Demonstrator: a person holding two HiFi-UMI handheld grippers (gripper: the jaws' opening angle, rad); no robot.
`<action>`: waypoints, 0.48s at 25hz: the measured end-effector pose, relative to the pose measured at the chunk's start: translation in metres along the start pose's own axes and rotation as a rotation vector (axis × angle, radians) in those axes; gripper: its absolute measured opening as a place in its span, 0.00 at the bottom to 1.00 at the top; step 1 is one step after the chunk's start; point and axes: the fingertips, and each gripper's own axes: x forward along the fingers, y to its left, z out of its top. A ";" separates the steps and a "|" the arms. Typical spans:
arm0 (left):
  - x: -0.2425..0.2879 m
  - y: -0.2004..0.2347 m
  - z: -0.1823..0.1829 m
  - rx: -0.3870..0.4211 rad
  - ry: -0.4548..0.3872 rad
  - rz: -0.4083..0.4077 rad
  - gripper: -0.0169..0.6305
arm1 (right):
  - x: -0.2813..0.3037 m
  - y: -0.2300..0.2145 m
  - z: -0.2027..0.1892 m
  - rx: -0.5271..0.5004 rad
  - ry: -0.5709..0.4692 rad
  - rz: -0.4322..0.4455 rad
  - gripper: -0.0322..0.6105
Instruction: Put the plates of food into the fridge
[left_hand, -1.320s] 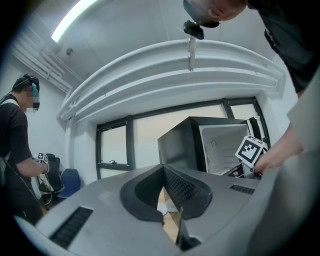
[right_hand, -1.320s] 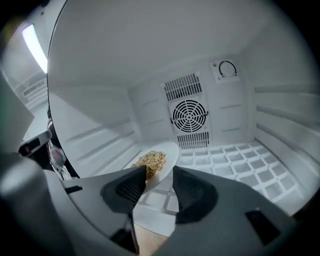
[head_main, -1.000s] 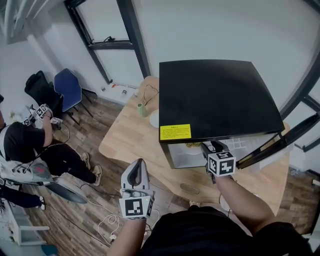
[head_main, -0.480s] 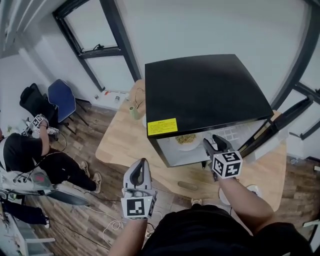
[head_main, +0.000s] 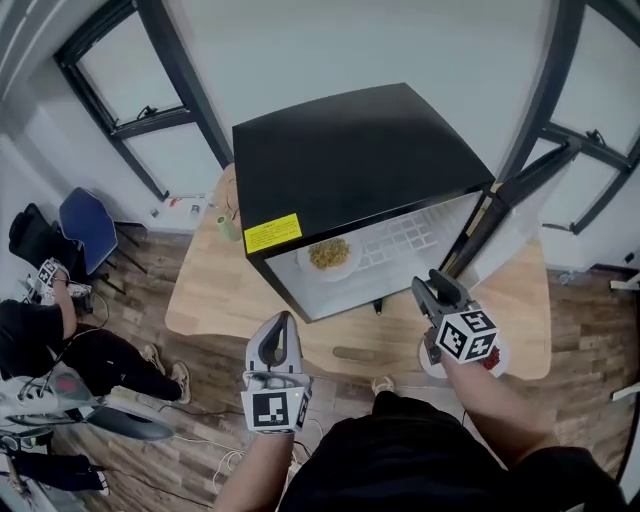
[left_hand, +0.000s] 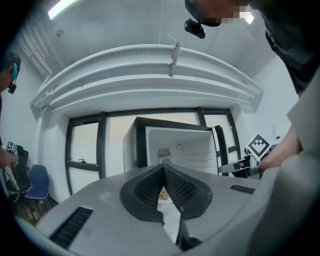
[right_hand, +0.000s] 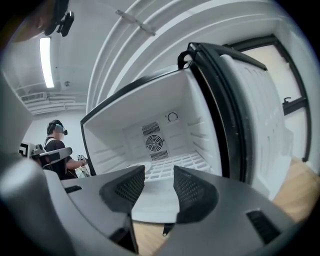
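Right gripper (head_main: 432, 286), at 5 o'clock of the open fridge (head_main: 350, 150): jaws spread wide, nothing between them. Left gripper (head_main: 279, 323), at 7 o'clock: jaws pressed together, empty. A plate (head_main: 328, 256) of food sits inside the fridge.

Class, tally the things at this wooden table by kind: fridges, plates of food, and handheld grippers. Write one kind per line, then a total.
Fridge: 1
Plates of food: 2, inside plate and outside plate
Grippers: 2, left gripper and right gripper
Total: 5
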 end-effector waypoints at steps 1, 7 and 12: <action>0.001 -0.008 0.000 -0.001 -0.005 -0.019 0.03 | -0.010 -0.003 -0.002 0.011 -0.007 -0.010 0.36; -0.003 -0.050 -0.013 -0.031 0.000 -0.108 0.03 | -0.077 -0.020 -0.028 0.078 -0.015 -0.070 0.36; -0.012 -0.076 -0.025 -0.051 0.018 -0.152 0.03 | -0.130 -0.049 -0.072 0.183 0.008 -0.177 0.36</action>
